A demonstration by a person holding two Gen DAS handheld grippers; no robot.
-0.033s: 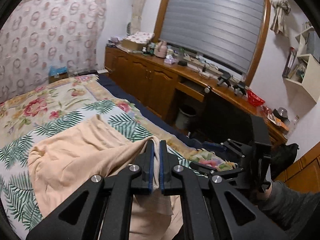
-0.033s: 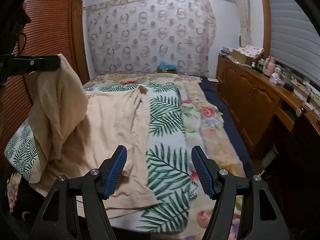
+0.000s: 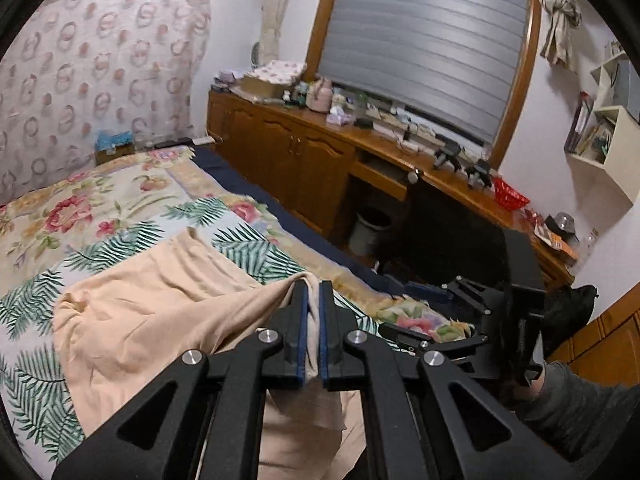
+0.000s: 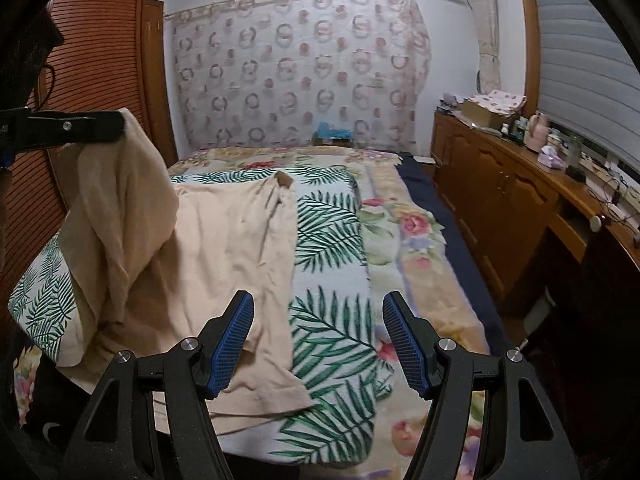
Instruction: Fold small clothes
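A peach-beige garment (image 4: 224, 248) lies spread on the bed, its near hem at the bed's front edge. My left gripper (image 3: 312, 300) is shut on a bunched fold of this garment (image 3: 160, 312) and holds that side lifted above the bed; in the right wrist view the left gripper (image 4: 120, 126) shows at the far left with cloth hanging from it. My right gripper (image 4: 318, 324) is open and empty, low over the bed's front edge, its left finger (image 4: 234, 336) over the garment's near right corner. The right gripper also shows in the left wrist view (image 3: 440, 312).
The bed has a floral and palm-leaf cover (image 4: 336, 240). A long wooden cabinet and desk (image 3: 304, 160) with clutter runs along the right side below a shuttered window. A slatted wooden wardrobe (image 4: 96, 80) stands left of the bed. A patterned curtain (image 4: 300, 72) hangs behind.
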